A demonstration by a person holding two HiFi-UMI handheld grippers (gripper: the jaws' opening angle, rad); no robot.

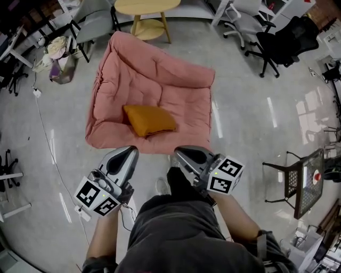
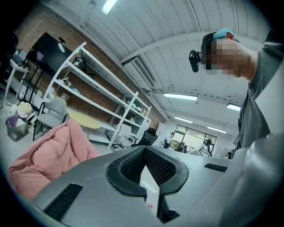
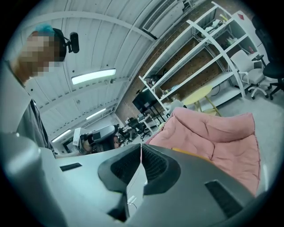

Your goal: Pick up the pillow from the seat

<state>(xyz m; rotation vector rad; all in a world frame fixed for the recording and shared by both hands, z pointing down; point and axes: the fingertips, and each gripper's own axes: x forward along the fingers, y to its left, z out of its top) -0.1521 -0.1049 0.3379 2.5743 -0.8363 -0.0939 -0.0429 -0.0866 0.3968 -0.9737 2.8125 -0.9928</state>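
Showing the two grippers held low in front of the person's body, tips aimed at the pink seat (image 1: 178,88), which lies flat on the polished floor (image 1: 250,122). The left gripper (image 1: 128,153) has its jaws closed, pad tips meeting, with nothing between them. The right gripper (image 1: 179,154) also has its jaws pressed together and empty. Neither gripper touches the seat; both tips stop just short of its front edge. The orange pillow (image 1: 149,120) rests on the seat cushion, towards the front and slightly left of centre, just beyond the two grippers and clear of both. In the right gripper view a thin orange strip of the pillow shows over the jaws against the pink padding. Beyond the seat stands a round wooden table (image 1: 147,7); a black office chair (image 1: 282,42) stands to the right.
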